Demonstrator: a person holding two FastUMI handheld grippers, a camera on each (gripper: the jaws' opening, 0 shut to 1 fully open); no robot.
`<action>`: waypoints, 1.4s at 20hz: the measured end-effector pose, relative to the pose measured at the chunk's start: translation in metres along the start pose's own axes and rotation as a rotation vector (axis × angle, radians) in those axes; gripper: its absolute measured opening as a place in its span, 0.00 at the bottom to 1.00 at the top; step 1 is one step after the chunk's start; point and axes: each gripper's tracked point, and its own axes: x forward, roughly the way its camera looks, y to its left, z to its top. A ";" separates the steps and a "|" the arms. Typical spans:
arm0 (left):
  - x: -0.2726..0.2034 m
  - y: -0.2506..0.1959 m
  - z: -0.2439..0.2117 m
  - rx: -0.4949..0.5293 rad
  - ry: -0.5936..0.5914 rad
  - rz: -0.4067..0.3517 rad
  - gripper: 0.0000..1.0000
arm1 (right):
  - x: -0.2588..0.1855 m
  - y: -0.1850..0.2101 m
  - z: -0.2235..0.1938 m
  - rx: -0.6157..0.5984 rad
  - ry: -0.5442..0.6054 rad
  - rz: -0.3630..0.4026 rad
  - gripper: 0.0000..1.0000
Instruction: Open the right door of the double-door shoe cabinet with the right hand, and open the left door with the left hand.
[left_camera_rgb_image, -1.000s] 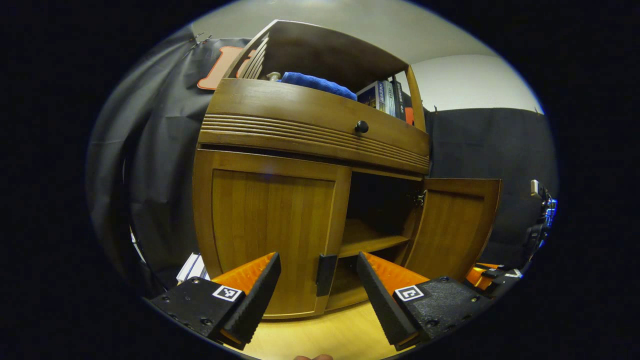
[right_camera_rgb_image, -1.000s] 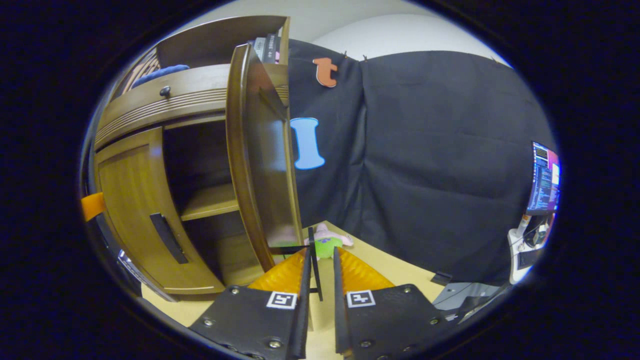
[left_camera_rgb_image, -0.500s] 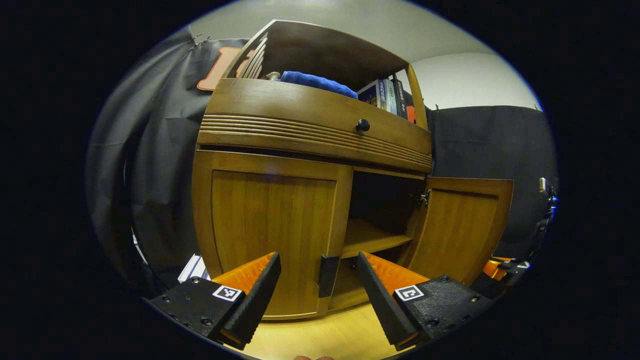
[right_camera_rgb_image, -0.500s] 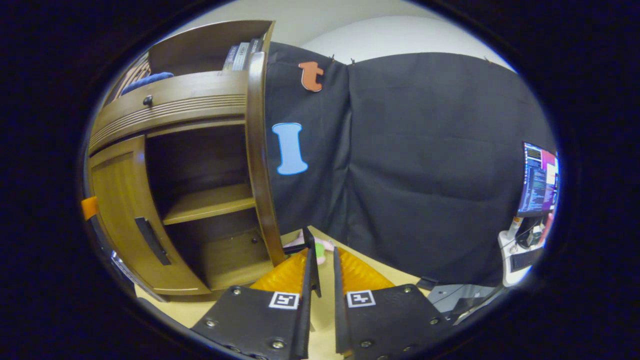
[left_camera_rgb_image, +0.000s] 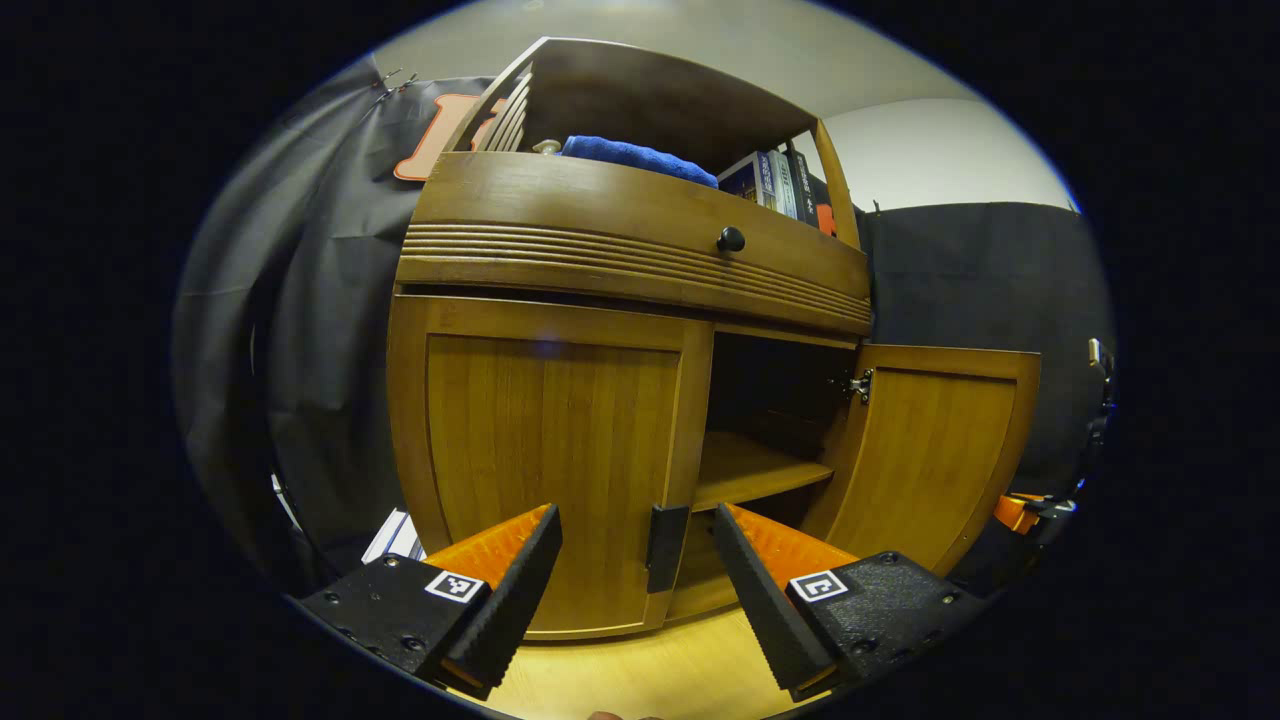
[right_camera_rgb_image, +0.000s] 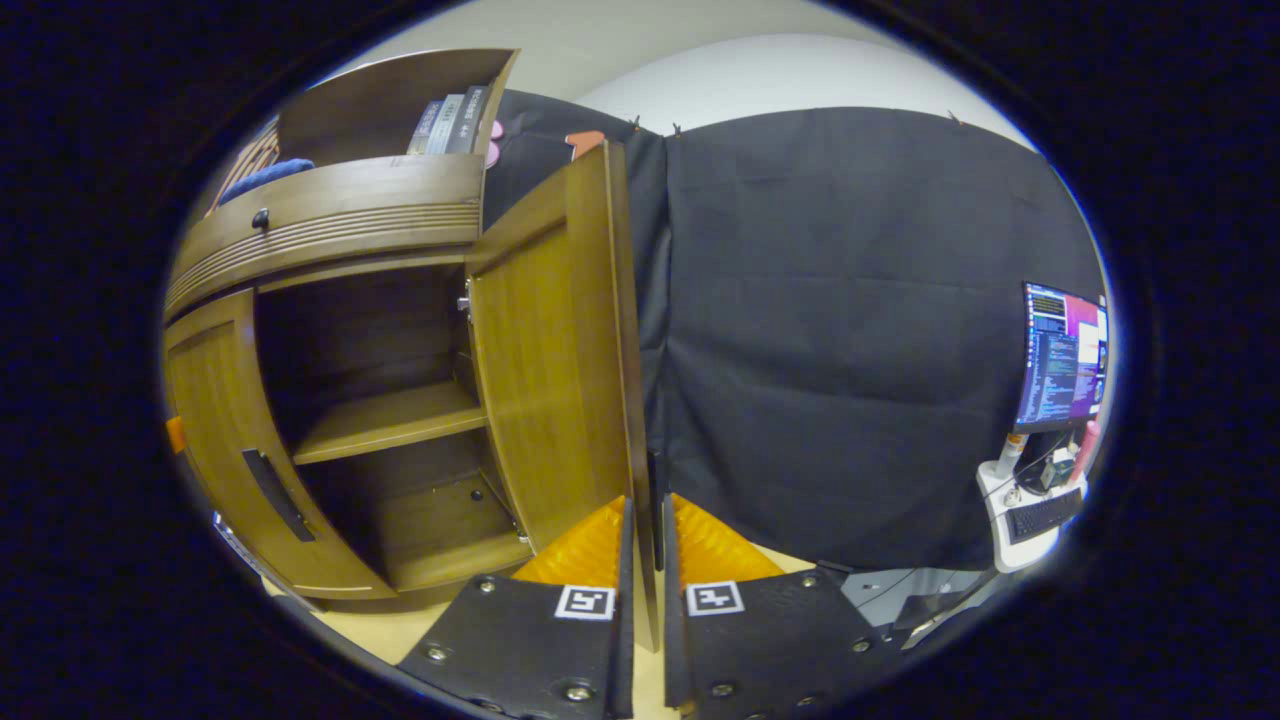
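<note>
Swung wider since before: your brown wooden right door (right_camera_rgb_image: 555, 350), edge clamped in right gripper (right_camera_rgb_image: 642, 545); left gripper (left_camera_rgb_image: 635, 560) fingers apart before closed left door (left_camera_rgb_image: 545, 450).

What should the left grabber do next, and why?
Probably ease forward and close on the left door's handle. The left gripper is open with that handle between its fingers, the left door is shut, and the right door already stands open.

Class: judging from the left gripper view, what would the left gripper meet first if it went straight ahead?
Most likely the dark handle of the closed left door, centred between the open left gripper; depth is unclear.
</note>
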 end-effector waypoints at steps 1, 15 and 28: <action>0.002 0.000 0.000 -0.001 0.001 0.000 0.95 | -0.003 0.002 0.000 -0.006 -0.005 0.004 0.11; 0.072 -0.021 -0.031 0.035 0.019 0.024 0.95 | -0.041 -0.016 0.063 0.008 -0.140 -0.005 0.11; 0.130 -0.020 -0.083 0.032 0.113 0.097 0.36 | -0.044 -0.056 0.070 0.034 -0.146 -0.074 0.11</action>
